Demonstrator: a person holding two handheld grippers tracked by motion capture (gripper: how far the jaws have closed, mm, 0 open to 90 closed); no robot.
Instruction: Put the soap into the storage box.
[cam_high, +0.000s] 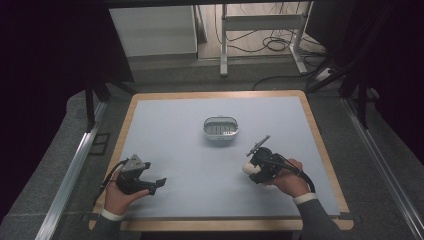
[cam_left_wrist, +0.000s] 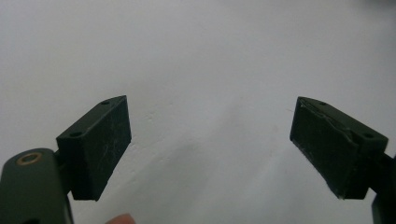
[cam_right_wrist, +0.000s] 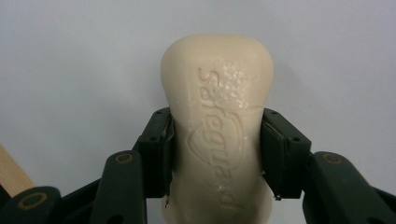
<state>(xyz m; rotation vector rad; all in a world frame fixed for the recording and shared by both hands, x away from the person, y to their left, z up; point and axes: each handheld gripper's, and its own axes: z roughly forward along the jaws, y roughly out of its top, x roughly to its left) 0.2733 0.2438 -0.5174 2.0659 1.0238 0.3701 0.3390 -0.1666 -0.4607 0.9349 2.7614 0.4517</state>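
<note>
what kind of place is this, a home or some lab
Likely a lab or recording workspace: a pale mat-covered table ringed by dark curtains, loose cables on the floor behind, and a hand-held right gripper clamping a soap bar.

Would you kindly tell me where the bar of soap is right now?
The bar of soap is clamped in the right claw, at the high view's right, in front of the white soap dish.

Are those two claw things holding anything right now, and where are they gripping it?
The right gripper clamps a cream bar of soap across its narrow waist, one pad on each side. The left gripper is open with nothing between its pads.
</note>
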